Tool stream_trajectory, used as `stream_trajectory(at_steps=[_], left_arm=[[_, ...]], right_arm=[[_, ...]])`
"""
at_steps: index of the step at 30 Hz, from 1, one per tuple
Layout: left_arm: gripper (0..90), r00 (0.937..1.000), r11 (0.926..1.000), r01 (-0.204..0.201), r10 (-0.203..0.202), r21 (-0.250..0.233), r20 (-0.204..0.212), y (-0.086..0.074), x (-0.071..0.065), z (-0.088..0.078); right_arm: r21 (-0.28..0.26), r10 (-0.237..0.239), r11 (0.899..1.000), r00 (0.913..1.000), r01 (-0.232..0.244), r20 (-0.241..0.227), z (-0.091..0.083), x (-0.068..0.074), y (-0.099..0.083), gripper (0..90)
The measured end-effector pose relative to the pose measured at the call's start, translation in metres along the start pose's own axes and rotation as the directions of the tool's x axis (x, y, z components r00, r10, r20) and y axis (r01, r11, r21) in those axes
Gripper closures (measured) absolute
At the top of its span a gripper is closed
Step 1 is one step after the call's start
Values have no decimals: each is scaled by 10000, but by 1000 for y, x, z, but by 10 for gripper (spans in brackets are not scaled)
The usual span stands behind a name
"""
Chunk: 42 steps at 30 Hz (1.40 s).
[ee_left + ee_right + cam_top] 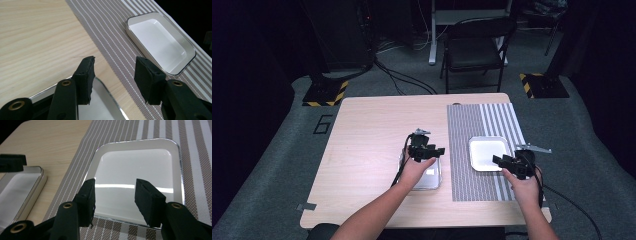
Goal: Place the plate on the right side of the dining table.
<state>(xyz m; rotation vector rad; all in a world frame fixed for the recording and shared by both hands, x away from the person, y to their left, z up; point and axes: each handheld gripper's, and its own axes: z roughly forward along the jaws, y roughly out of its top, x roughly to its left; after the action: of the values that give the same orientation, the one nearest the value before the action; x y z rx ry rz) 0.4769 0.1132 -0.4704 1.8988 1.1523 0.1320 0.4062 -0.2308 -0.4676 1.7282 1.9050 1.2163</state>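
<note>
A shiny metal tray (488,152) lies empty on the striped placemat (472,125). A second metal tray (430,179) rests on the bare wood just left of the mat, partly under the person's left hand. My left gripper (438,150) hovers over that second tray's far end, open with nothing between its jaws. My right gripper (498,160) stands open and empty at the near right edge of the tray on the mat. In the left gripper view, the gripper (115,63) looks past the near tray's corner (100,105) toward the mat tray (160,42). The right gripper (115,183) faces the mat tray (135,162), with the other tray (22,190) at left.
The light wooden table (372,130) has open room on its left half. A black folding chair (474,50) stands behind the table's far edge. Yellow-and-black striped stand bases (324,92) (542,85) sit on the floor at both far corners.
</note>
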Motion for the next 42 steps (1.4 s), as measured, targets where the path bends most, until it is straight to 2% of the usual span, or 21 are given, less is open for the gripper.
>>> stream_trajectory(at_steps=[6, 10, 21, 25, 31, 36, 42], left_arm=[[471, 9999, 9996, -98, 95, -250, -136, -4, 14, -21], [455, 9997, 9994, -15, 7, -348, -228, -9, 23, -33], [446, 9968, 9977, 217, -265, -635, -760, -25, 51, -66], [445, 9950, 9981, 177, -234, -595, -971, -33, 59, -80], [431, 9938, 9975, 249, -318, -656, -1065, -42, 73, -99], [429, 9924, 9972, 341, -417, -671, -1154, -53, 82, -109], [413, 9888, 9961, 523, -617, -717, -1357, -66, 92, -115]], right_arm=[[-75, -640, 9979, 9971, 638, -415, -4, 20, 1, 475], [-68, -1014, 9948, 9928, 1011, -631, -5, 33, 2, 458], [-62, -1580, 9874, 9816, 1582, -1072, 4, 57, 3, 445], [-11, -1928, 9809, 9728, 1943, -1287, 8, 65, 2, 444], [-17, -2408, 9698, 9557, 2440, -1693, 13, 80, -1, 442], [2, -2430, 9687, 9478, 2484, -2063, 17, 90, -4, 442], [-36, -2848, 9566, 9328, 2912, -2207, 23, 96, -13, 439]])
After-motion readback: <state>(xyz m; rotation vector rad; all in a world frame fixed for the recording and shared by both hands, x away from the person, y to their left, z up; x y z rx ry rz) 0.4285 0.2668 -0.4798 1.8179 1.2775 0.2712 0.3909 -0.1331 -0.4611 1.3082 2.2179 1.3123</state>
